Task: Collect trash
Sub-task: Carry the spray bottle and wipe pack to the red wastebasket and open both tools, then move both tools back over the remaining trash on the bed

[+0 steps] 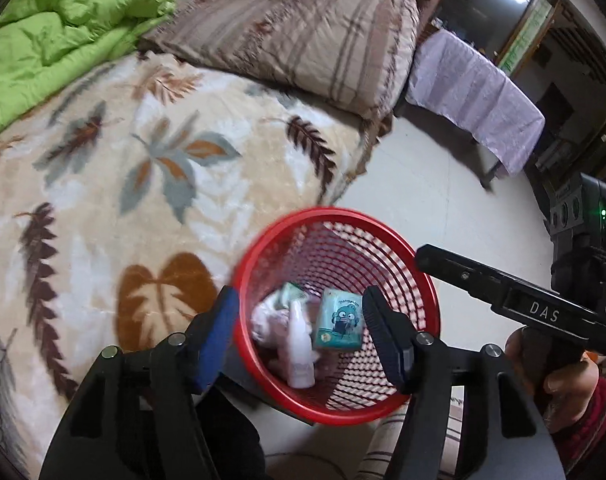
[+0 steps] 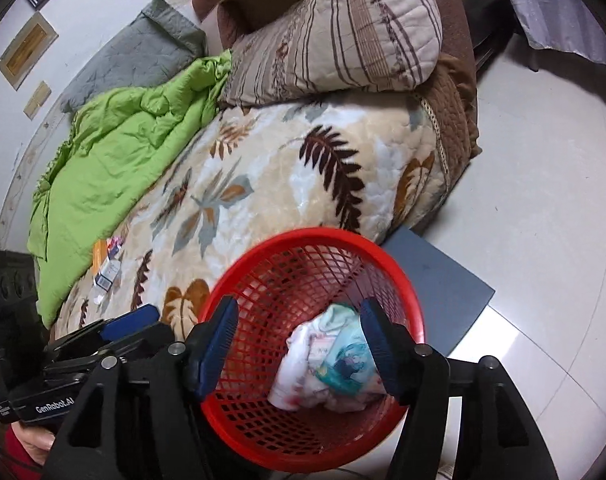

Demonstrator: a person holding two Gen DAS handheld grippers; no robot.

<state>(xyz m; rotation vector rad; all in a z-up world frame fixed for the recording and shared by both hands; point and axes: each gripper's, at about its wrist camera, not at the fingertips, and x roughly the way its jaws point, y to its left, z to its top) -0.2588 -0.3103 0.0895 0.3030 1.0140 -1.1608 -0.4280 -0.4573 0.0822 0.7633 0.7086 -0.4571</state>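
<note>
While both grippers hang over the red mesh basket [image 1: 335,312], neither holds anything: the left gripper [image 1: 301,332] stands wide apart and bare, and the right gripper [image 2: 299,344] likewise, jaws spread with nothing between the pads.

Basket stands on the floor just beside the bed's near edge. Inside it: a small white bottle [image 1: 301,356], a teal printed packet [image 1: 339,320] and crumpled pale wrappers [image 2: 303,368]. So part of the job looks done.

Trash left, seen from the right wrist view: a small cluster of packets [image 2: 109,264] on the leaf-print blanket [image 2: 263,176], close to the hem of the green quilt [image 2: 115,152], toward the bed's left side. Pieces are small and blurred; cannot tell what each one is.

Judgement on the next step: carry one open gripper across to that cluster, come down steeply, and pinch a piece by its edge. The blanket is plush, so pads may snag pile along with the packet; close lightly, lift, check. Flat packets may slip. Keep the basket where it stands; its rim tilts toward the bed, handy for the drop.
</note>
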